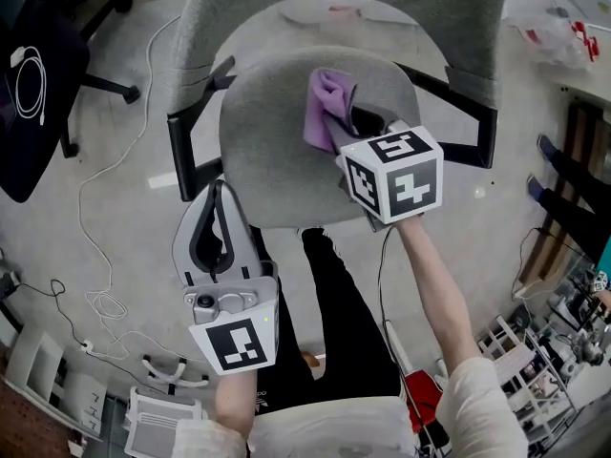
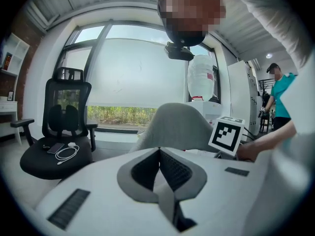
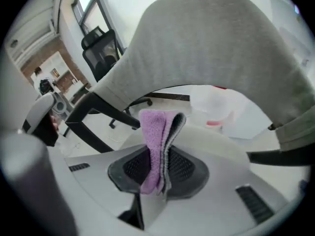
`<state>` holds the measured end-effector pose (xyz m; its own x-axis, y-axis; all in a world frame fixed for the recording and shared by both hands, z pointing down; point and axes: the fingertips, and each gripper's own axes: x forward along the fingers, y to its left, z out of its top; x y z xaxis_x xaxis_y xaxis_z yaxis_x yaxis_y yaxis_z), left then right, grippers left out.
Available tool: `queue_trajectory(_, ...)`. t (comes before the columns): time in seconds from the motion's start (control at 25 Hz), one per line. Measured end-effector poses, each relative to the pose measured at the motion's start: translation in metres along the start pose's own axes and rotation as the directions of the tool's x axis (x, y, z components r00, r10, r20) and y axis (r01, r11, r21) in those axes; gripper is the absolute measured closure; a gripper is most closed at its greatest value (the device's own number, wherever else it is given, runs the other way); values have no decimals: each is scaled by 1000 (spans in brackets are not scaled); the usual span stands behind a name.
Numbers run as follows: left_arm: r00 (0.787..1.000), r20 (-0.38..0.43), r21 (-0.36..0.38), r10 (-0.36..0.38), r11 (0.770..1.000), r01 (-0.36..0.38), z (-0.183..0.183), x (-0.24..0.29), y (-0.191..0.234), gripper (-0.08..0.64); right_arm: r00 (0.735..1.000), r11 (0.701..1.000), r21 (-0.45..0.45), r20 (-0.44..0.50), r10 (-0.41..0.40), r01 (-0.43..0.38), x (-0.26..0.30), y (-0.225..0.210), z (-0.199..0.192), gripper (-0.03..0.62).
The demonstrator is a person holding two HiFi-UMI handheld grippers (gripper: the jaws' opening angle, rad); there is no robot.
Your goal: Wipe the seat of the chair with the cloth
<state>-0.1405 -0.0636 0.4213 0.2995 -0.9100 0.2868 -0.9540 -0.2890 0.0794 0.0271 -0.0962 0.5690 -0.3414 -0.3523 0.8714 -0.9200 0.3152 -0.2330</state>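
Note:
A grey upholstered chair stands below me, its seat (image 1: 277,151) round and its backrest (image 1: 382,17) tall. My right gripper (image 1: 355,127) hovers over the seat's right half, shut on a purple cloth (image 1: 325,108). In the right gripper view the cloth (image 3: 156,146) stands folded between the jaws, with the backrest (image 3: 211,48) looming ahead. My left gripper (image 1: 221,225) hangs off the seat's front left edge, jaws shut with nothing in them. In the left gripper view, that gripper (image 2: 160,168) faces the backrest (image 2: 177,127).
Black armrests (image 1: 186,156) flank the seat. A black office chair (image 2: 61,132) with a white cable on its seat stands to the left. Cables (image 1: 95,284) trail over the floor. Another person (image 2: 278,97) stands far off at the right.

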Motion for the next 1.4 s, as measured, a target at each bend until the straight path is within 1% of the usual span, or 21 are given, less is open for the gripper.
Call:
queue_trajectory(0.16,1000,9,0,29,1000,-29,4,-5,17,548,989,989,36,-36,144,-143,37,75,-11,506)
queue_trajectory(0.32,999,12,6,30,1000,-30,6,-7,24,548,958,964,70,-116,263,-256,75,129,-33,506)
queue_trajectory(0.44,1000,16,17,22,1000,-22,6,-11,25,548,939,952,87,-163,304,-293,91,149,-45,506)
queue_trajectory(0.56,1000,12,7,24,1000,-24,3,-13,26,548,929,946,121,-186,320,-301,104,160,-54,506)
queue_trajectory(0.72,1000,19,7,16,1000,-16,5,-14,22,548,929,952,117,-213,302,-283,112,159,-66,506)
queue_trajectory(0.88,1000,18,17,11,1000,-11,5,-9,23,548,927,950,125,-216,307,-286,114,157,-65,506)
queue_trajectory(1.0,1000,11,21,4,1000,-4,2,-7,18,548,929,954,130,-225,294,-270,112,150,-69,506)
queue_trajectory(1.24,1000,14,24,-23,999,22,1,-3,0,548,939,958,153,-213,271,-242,98,114,-77,506)
queue_trajectory(1.4,999,16,24,-38,999,38,0,-2,-13,548,951,967,157,-207,230,-200,85,78,-83,506)
